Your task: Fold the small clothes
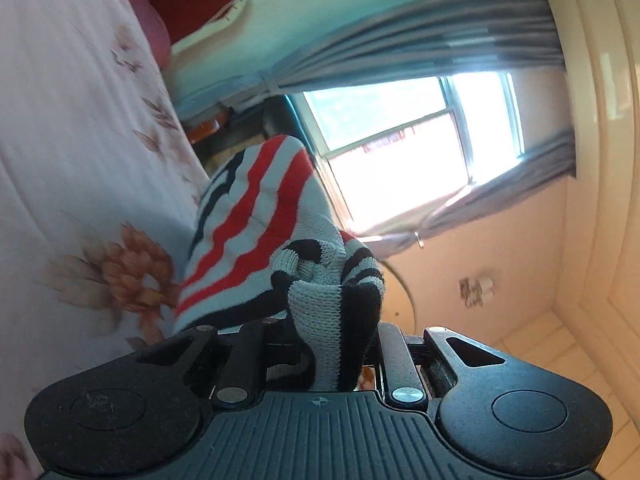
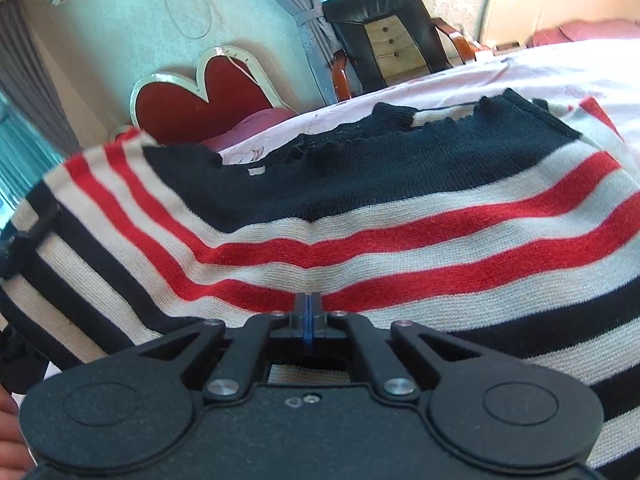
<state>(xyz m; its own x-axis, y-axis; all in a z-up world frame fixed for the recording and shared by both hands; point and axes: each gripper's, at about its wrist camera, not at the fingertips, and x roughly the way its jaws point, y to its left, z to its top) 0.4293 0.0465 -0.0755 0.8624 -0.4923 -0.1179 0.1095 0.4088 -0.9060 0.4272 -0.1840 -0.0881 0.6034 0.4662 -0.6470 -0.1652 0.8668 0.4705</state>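
A small knitted sweater with red, white and navy stripes and a navy collar hangs stretched across the right wrist view. My right gripper is shut on its striped edge, fingers pinched together. In the left wrist view, rolled sideways, a bunched part of the same sweater fills the space between my left gripper's fingers; my left gripper is shut on that cloth. The fingertips there are hidden by the fabric.
A bed with a pink flowered sheet lies under the sweater and shows behind it in the right wrist view. A red heart-shaped headboard, a black chair, a bright window and grey curtains stand beyond.
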